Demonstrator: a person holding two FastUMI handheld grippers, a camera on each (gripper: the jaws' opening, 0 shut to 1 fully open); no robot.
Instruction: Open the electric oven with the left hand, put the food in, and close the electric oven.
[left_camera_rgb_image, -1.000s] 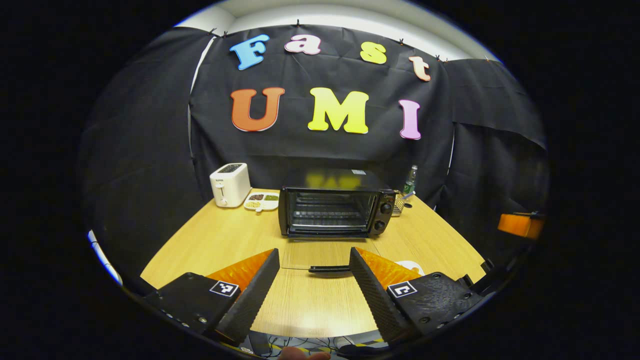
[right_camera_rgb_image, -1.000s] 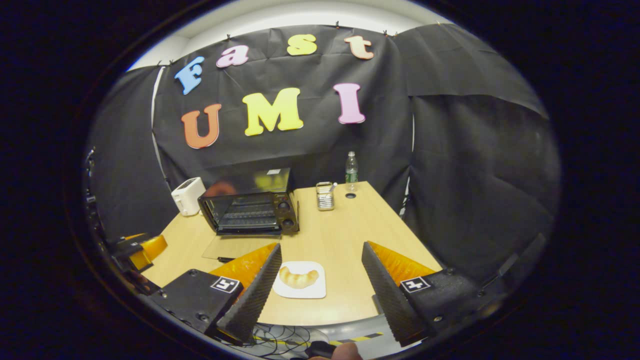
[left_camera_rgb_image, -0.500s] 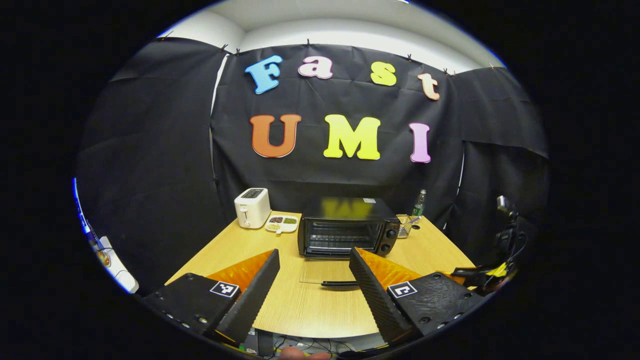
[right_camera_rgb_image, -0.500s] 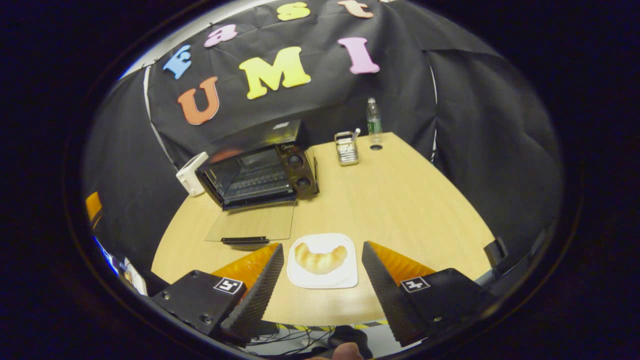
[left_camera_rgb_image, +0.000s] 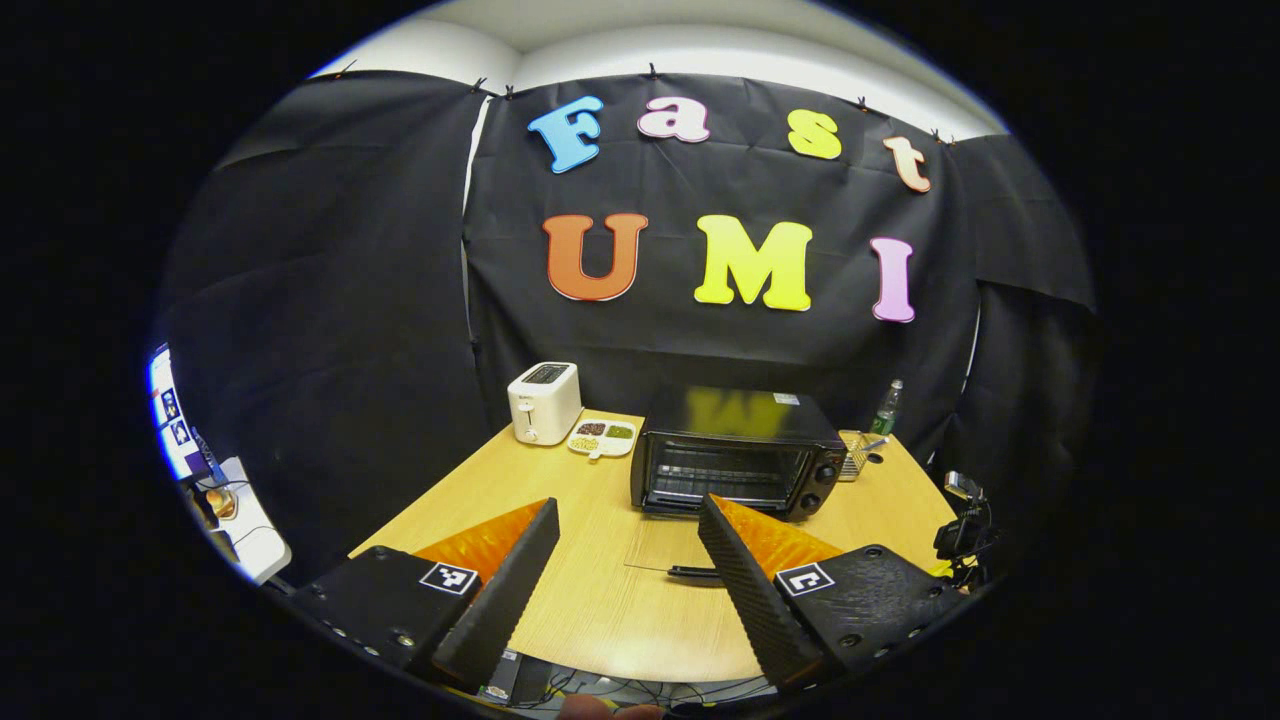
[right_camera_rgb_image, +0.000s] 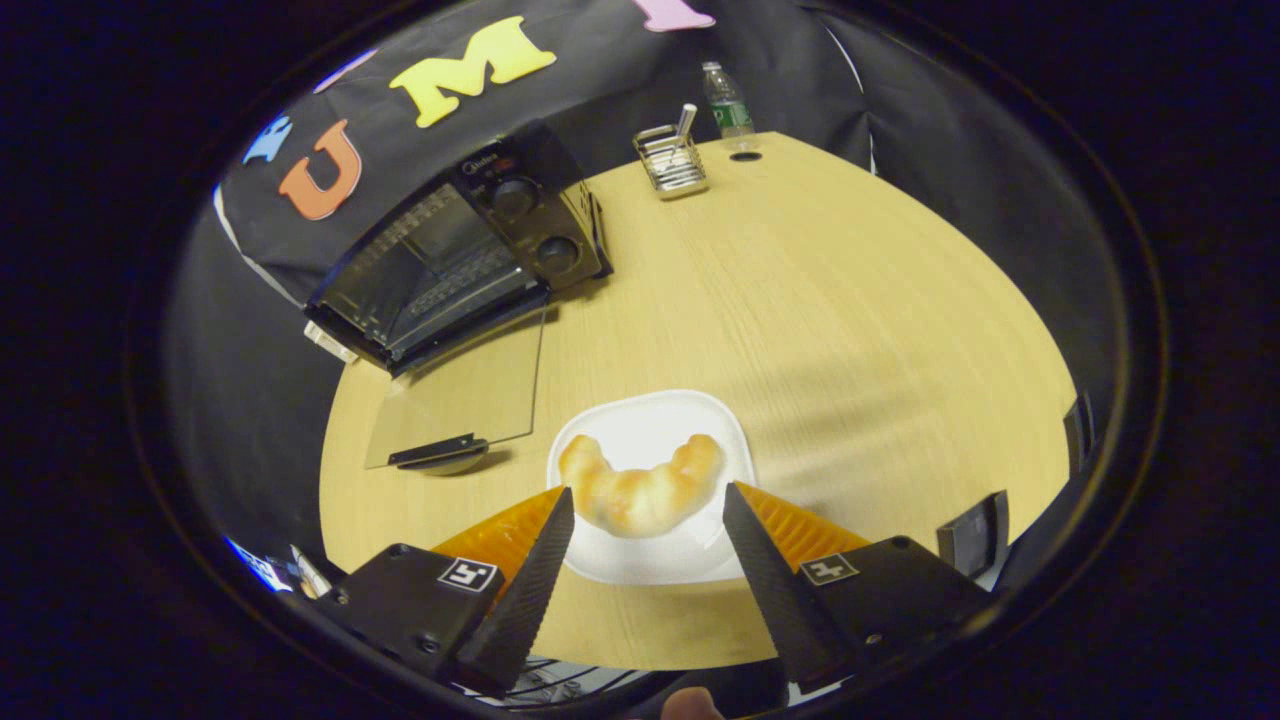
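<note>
Now right hand-held gripper (right_camera_rgb_image: 645, 500) released, straddling croissant (right_camera_rgb_image: 640, 485) on plate (right_camera_rgb_image: 650, 560); left hand-held gripper (left_camera_rgb_image: 628, 510) released; oven (right_camera_rgb_image: 455, 255) brand unreadable.

The left gripper (left_camera_rgb_image: 628, 520) hangs above the near edge of the wooden table (left_camera_rgb_image: 480, 495), jaws spread wide with nothing between them. Beyond it the electric oven (left_camera_rgb_image: 738, 452) stands with its glass door (left_camera_rgb_image: 672, 545) folded down flat. A white toaster (left_camera_rgb_image: 543, 402) and a divided snack dish (left_camera_rgb_image: 603, 437) sit at its left.
</note>
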